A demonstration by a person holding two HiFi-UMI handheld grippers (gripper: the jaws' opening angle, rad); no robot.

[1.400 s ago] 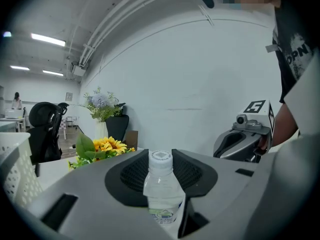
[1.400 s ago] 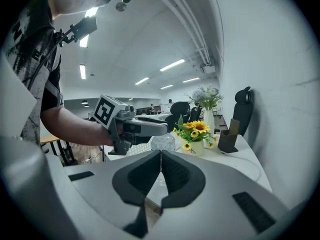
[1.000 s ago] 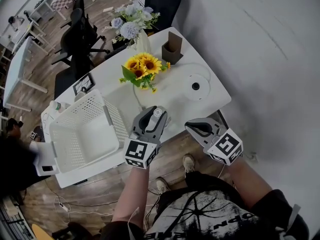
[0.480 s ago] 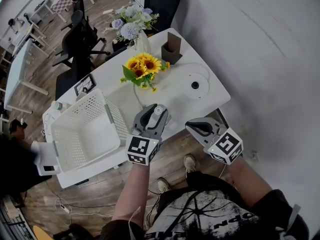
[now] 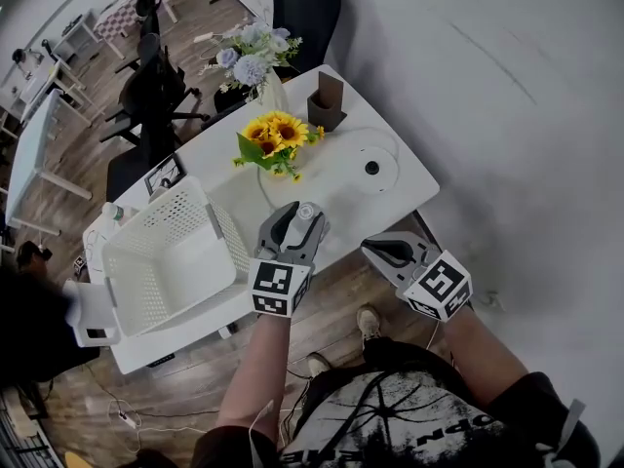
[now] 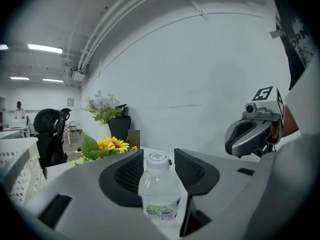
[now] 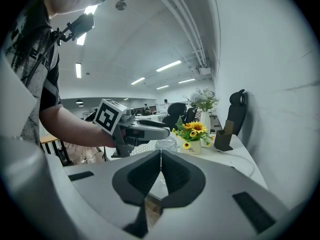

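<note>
In the head view the left claw (image 5: 298, 220) holds a clear water bottle (image 5: 306, 212) above the near edge of the white surface (image 5: 336, 178), between the white plastic basket (image 5: 211, 224) and the right claw (image 5: 378, 249). The right claw hangs off the edge, likely kept aside. In the left gripper view the pads are closed on the bottle's (image 6: 159, 191) body below the shoulder, probably to keep it plumb. Its long axis runs vertical and its white cap points up, with sunflowers (image 6: 111, 145) behind. The right gripper view shows the right claw's (image 7: 160, 156) jaws pressed together on nothing.
</note>
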